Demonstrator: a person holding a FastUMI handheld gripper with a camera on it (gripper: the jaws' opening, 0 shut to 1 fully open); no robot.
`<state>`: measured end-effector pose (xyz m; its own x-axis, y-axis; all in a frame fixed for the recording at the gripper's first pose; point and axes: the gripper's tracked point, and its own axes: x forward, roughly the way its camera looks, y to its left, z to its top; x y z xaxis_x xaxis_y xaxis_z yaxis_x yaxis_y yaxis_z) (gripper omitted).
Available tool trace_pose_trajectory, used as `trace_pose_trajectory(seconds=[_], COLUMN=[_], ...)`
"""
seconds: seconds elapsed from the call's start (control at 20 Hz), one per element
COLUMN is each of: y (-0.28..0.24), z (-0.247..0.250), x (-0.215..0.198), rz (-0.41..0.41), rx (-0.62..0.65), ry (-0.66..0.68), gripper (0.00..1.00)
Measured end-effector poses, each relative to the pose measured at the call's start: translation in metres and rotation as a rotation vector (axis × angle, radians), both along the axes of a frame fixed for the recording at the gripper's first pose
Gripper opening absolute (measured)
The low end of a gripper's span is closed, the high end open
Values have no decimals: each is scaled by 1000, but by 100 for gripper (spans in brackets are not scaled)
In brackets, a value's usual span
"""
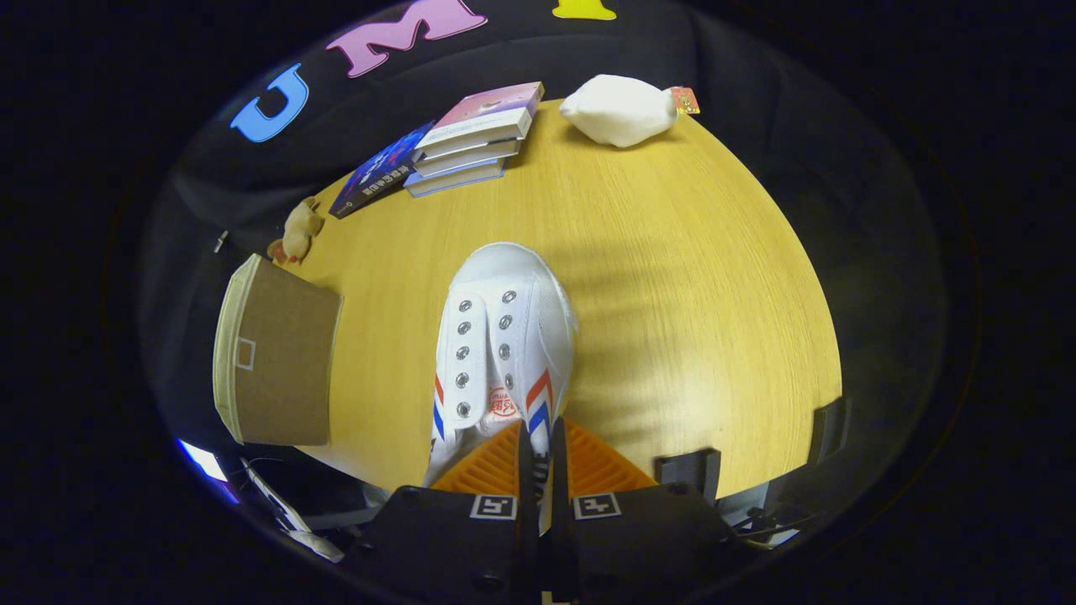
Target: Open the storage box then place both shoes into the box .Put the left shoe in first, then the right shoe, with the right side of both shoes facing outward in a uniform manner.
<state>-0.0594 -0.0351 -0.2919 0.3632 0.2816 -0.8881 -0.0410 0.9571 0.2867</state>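
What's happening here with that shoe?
A hand-held gripper has its two fingers pinched on the side wall of a white canvas sneaker with red and blue stripes, holding it over a round wooden table. A brown storage box sits beside it; a stack of books lies beyond.

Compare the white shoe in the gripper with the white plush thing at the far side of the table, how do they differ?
The white shoe is clamped at its rim by the gripper; the white plush lies free near the table's far edge. The shoe bears red and blue stripes and metal eyelets; the plush is plain, with a small tag. The shoe is long, the plush rounded. Both are white.
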Motion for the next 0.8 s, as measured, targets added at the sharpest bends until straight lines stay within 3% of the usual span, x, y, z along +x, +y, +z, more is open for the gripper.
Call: trace_pose_trajectory(seconds=[0.25,0.8], y=[77,246], z=[59,145], x=[1,-13], rz=[-10,76], rx=[77,230], ry=[-61,-108], gripper=[10,9])
